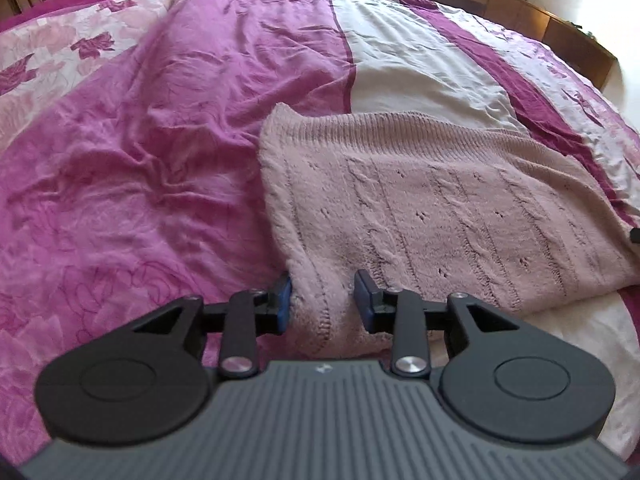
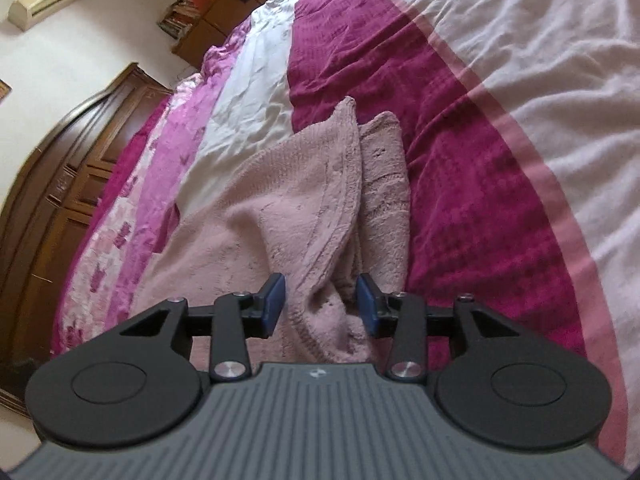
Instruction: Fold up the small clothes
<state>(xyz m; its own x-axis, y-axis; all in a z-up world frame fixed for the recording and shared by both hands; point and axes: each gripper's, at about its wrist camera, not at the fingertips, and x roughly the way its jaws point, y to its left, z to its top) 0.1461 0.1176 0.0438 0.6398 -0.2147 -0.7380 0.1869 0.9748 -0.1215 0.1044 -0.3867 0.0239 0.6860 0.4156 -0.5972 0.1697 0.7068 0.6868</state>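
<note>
Knitwear fills both views: a pale pink cable-knit sweater (image 1: 420, 200) lies on the bed's pink, magenta and white duvet (image 1: 140, 140), spread across its white and magenta stripes. The left gripper (image 1: 323, 300) has bunched knit between its blue pads (image 1: 285, 298), jaws partly closed and pinching the near corner of the sweater. The right gripper (image 2: 322, 300) likewise pinches a gathered fold of it, from which the cloth rises in a ridge. A dark wooden wardrobe (image 2: 60, 192) stands beyond the bed's edge.

Each gripper, left (image 1: 325, 304) and right (image 2: 322, 306), has a ribbed grey body, black linkage arms, silver screws and blue pads (image 1: 285, 300).
</note>
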